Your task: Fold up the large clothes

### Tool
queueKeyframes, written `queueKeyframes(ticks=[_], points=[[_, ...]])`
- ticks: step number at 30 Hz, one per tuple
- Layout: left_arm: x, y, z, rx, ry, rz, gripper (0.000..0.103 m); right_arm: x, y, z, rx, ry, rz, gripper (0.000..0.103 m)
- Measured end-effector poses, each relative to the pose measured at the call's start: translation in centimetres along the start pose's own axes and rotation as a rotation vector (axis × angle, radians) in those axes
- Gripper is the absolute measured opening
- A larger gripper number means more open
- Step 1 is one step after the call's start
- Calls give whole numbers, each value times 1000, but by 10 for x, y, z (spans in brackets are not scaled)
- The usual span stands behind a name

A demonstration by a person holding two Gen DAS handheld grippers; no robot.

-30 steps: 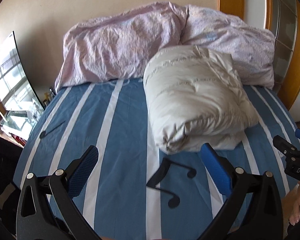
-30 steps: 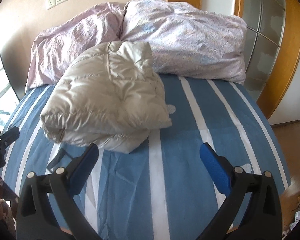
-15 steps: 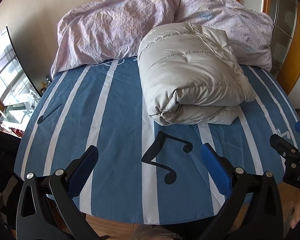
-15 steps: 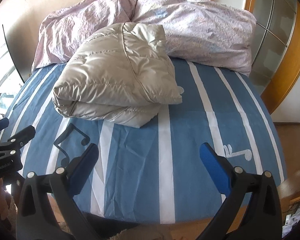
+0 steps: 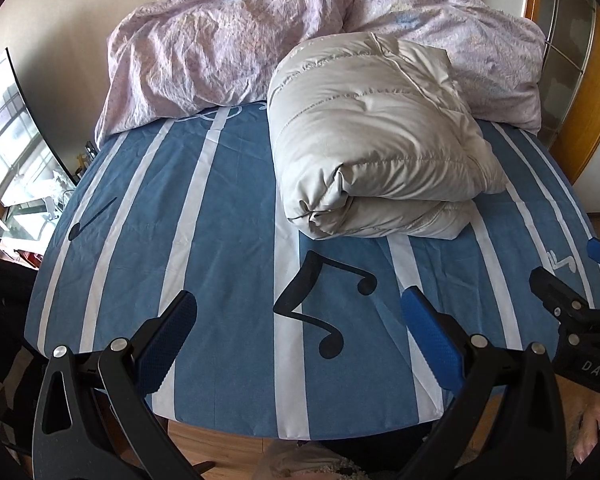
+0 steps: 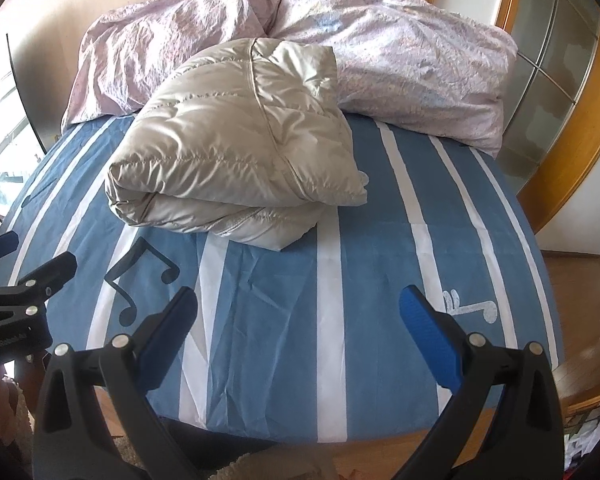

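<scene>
A beige puffer jacket (image 5: 376, 140) lies folded in a thick bundle on the blue striped bed (image 5: 204, 240); it also shows in the right wrist view (image 6: 236, 152). My left gripper (image 5: 300, 312) is open and empty, held over the bed's foot edge, well short of the jacket. My right gripper (image 6: 298, 308) is open and empty, also over the foot edge. Each gripper shows at the edge of the other's view: the right one (image 5: 572, 304), the left one (image 6: 32, 280).
A crumpled pink duvet (image 5: 236, 40) is piled against the wall behind the jacket. A wooden frame with glass panels (image 6: 560, 80) stands on the right. A glass side table (image 5: 24, 208) is at the left. Wooden floor (image 6: 580, 320) lies beyond the bed's foot.
Both grippers have pulled back from the folded jacket toward the foot of the bed. More of the sheet and the bed's edge now show. The jacket has stayed still.
</scene>
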State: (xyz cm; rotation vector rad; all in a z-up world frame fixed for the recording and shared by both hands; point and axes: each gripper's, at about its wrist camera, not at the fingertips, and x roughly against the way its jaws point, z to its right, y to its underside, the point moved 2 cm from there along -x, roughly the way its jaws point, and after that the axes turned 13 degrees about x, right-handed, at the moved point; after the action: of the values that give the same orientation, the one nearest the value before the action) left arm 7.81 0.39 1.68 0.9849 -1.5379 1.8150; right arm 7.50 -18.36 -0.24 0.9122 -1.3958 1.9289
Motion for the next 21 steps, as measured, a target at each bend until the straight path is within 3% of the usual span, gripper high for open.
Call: queueKeyframes(ticks=[21], points=[[-4,0,8,-18,-15,-25,102,-9,-3,1,-8,-20,-36,101]])
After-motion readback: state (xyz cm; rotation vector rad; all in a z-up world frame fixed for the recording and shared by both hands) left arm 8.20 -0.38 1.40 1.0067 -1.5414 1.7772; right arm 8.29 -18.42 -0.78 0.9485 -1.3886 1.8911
